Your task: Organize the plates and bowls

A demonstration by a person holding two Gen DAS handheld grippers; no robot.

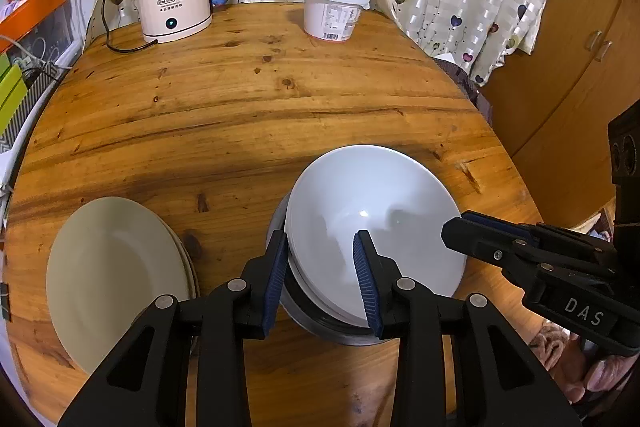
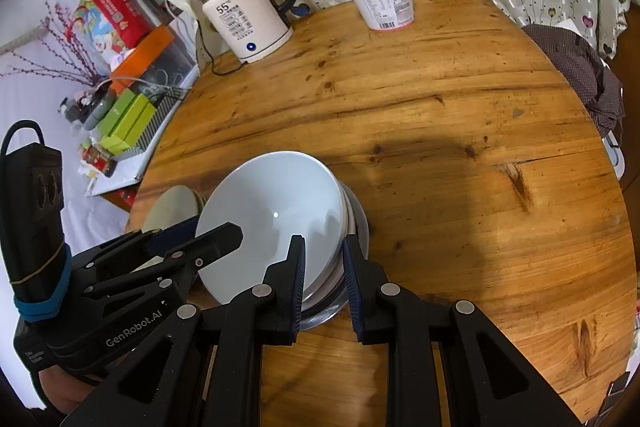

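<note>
The left claw (image 1: 322,279) is seen released astride the near rim of the glossy white ceramic bowl (image 1: 372,219), while the right claw (image 2: 324,281) is clenched on its opposite rim. The bowl is already nested on a metal bowl (image 1: 340,333) on the round wooden worktop (image 1: 240,99), and the cream plates (image 1: 116,275) are stacked just beside; little appears left to be done.

My left gripper (image 1: 322,277) covers the near rims of the stacked bowls (image 1: 372,211); the metal dish (image 1: 320,327) beneath barely shows; cream plates (image 1: 116,275) vanish behind its frame.
</note>
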